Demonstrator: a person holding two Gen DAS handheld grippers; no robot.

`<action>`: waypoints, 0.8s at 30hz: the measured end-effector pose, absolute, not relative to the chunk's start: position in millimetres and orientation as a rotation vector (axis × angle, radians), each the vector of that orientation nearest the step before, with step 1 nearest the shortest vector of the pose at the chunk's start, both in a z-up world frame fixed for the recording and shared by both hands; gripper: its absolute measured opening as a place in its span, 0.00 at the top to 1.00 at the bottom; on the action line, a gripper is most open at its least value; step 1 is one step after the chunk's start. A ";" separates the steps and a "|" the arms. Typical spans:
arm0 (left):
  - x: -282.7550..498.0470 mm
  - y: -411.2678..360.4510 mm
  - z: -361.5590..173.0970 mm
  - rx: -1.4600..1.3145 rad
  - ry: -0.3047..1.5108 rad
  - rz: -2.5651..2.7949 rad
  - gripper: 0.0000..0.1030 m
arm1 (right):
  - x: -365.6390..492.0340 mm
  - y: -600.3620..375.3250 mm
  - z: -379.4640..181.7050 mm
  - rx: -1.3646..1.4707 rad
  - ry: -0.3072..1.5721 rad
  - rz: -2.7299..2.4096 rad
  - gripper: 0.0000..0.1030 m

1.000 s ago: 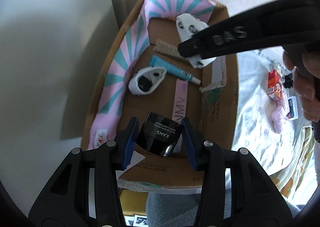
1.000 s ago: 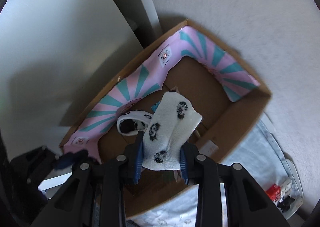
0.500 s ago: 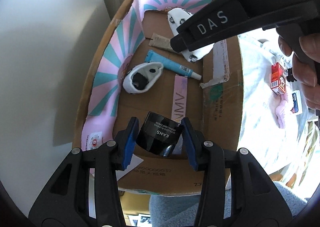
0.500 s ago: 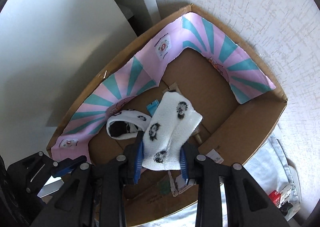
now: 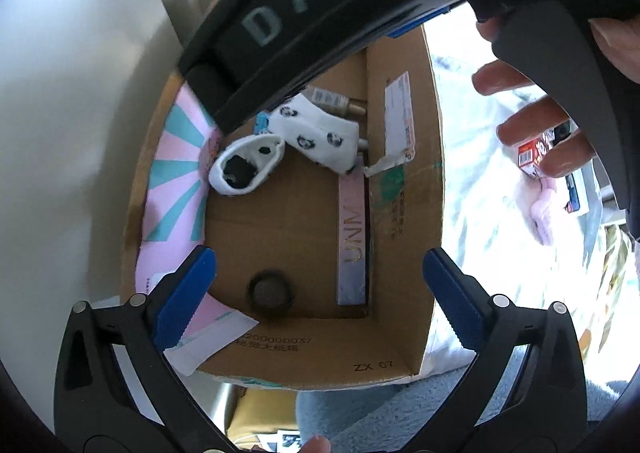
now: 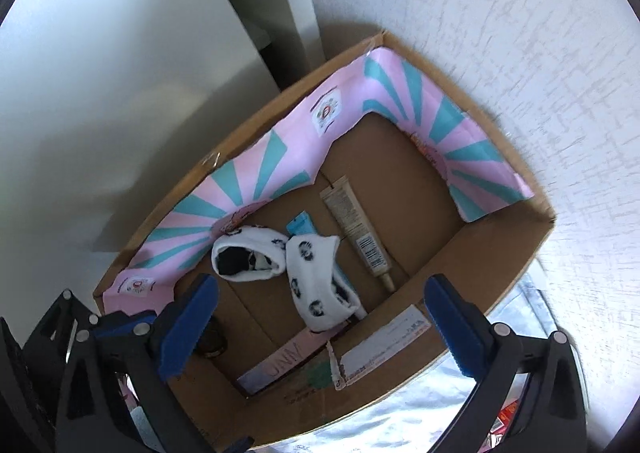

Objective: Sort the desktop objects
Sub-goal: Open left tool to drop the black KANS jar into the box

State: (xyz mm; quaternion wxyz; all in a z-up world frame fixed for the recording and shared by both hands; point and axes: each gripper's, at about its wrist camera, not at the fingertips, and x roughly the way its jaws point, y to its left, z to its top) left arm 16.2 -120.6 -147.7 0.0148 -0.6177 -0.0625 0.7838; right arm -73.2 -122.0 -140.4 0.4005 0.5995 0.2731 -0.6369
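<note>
Over the open brown cardboard box (image 6: 516, 253) with its pink-and-teal striped paper lining (image 6: 256, 181), both claws are held pointing steeply down. The left claw (image 5: 320, 293) is spread wide, its jaws having just been opening, and nothing is pressed between its blue pads (image 5: 188, 293). Below it, the round black cosmetic jar (image 5: 270, 292) is seen standing on the box floor, free of the pads; in the right wrist view the jar is mostly hidden behind a blue pad. The right claw (image 6: 320, 325) is likewise spread wide after just opening, with nothing gripped. The white sock with black animal-face prints (image 6: 316, 285) is seen lying on the box floor beneath it, draped over a light blue tube (image 6: 304, 227), of which only the flat end and a sliver are visible. Just beside it lies a second white sock with a dark opening (image 6: 248, 257). A beige tube with a barcode (image 6: 358, 233) lies apart from the socks; in the left wrist view it is largely covered. A long pink box with gold letters (image 5: 353, 241) rests along the box wall, its lettering only partly readable. The upper part of the left wrist view is blocked by the right claw's black body, and fingers of a hand (image 5: 532, 125) are cut off behind it. Small items on the pale cloth outside the box are too blurred to be identified.
</note>
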 end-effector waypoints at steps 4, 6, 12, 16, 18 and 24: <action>22.3 -117.5 -139.3 -1.907 -0.184 2.463 0.00 | -80.2 -135.5 -134.8 1.517 0.664 -1.651 0.00; 25.4 -115.5 -135.5 -1.900 -0.186 2.468 0.00 | -84.7 -133.0 -131.9 1.519 0.638 -1.668 0.00; 35.5 -114.4 -123.5 -1.868 -0.261 2.468 0.00 | -81.9 -123.6 -117.7 1.530 0.572 -1.704 0.00; 16.4 -136.0 -121.4 -1.842 -0.285 2.469 0.00 | -79.6 -103.9 -111.0 1.538 0.539 -1.715 0.00; 10.8 -129.9 -123.3 -1.836 -0.280 2.462 0.00 | -76.3 -85.2 -94.7 1.540 0.524 -1.718 0.00; -2.8 -108.8 -122.4 -1.836 -0.204 2.462 0.00 | -75.3 -28.4 -80.4 1.552 0.454 -1.779 0.00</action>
